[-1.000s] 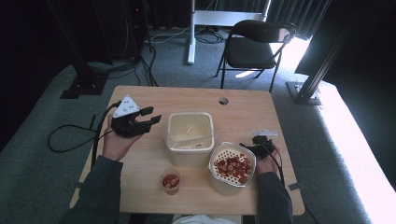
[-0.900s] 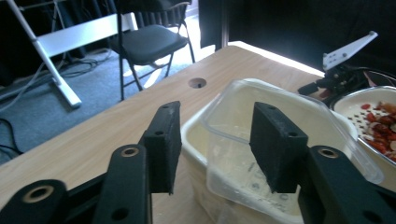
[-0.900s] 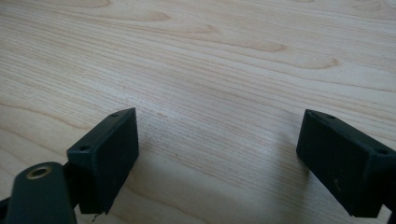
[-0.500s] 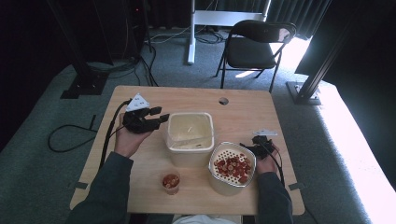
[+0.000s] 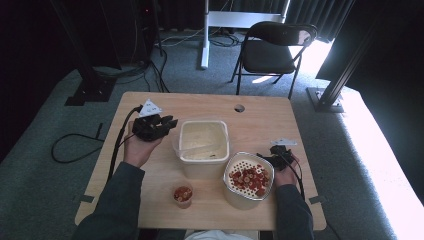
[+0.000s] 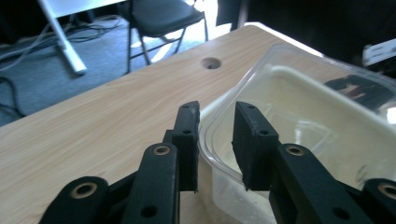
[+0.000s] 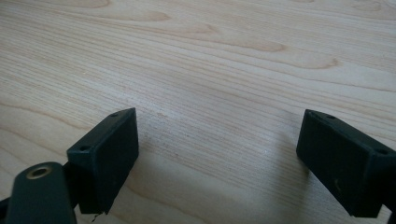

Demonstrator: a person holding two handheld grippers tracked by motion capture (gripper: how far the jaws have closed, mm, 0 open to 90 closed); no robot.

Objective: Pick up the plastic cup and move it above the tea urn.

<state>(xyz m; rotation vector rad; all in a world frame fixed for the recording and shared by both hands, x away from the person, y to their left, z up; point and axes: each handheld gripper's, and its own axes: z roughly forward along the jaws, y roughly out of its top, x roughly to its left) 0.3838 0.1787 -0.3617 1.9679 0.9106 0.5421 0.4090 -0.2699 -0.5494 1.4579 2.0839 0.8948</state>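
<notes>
Left gripper (image 5: 167,123) sits near the table's (image 5: 150,175) left edge, about midway along it, held in the person's left hand (image 5: 137,150), its cable (image 5: 117,145) trailing back toward the near edge. Its jaws have just been closing and now straddle the left rim of the clear tub (image 5: 204,141). In the left gripper view one jaw stands outside the wall and one inside, with the rim (image 6: 212,140) in the gap between them. A sliver of space shows on both sides, so the pads are not pressing yet, as far as I can make out. The tub stands at the middle of the table. Its pale inside looks smeared or dusted, and what lies in it is hard to read through the glare. Toward the near edge, left of centre, stands a small cup (image 5: 182,193) of reddish bits, too small to identify. Right of it, near the near-right corner, is a white perforated container (image 5: 248,177) with red pieces scattered over its holed top. Right gripper (image 5: 267,159) rests just beside that container's right side, mostly covered by the right hand (image 5: 285,175). In the right gripper view its jaws stand wide apart over bare wood, with nothing between them.
</notes>
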